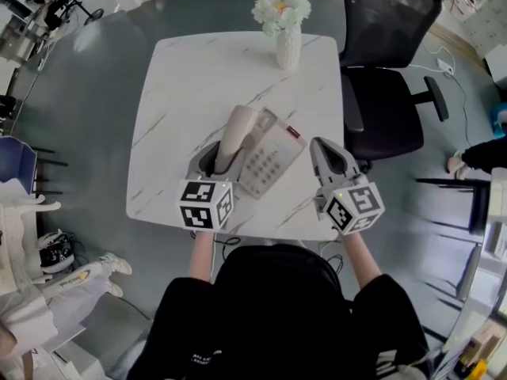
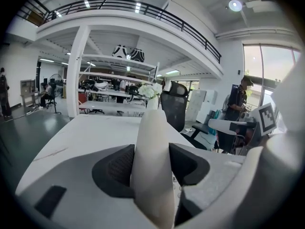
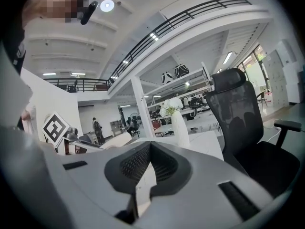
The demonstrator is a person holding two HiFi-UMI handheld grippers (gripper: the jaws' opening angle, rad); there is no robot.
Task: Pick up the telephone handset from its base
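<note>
No word or number can be read anywhere. The telephone base [image 1: 269, 158] carries a small red label [image 1: 294, 132] and a keypad [image 1: 260, 165], both with print too small to make out, and the white lettering [image 1: 207, 360] low on the person's black shirt [image 1: 269, 307] is just as illegible. The only clear signs are black-and-white square markers (patterns, not letters) on the marker cube [image 1: 205, 205] of the left gripper [image 1: 214, 155] and the marker cube [image 1: 354, 207] of the right gripper [image 1: 320, 144].
</note>
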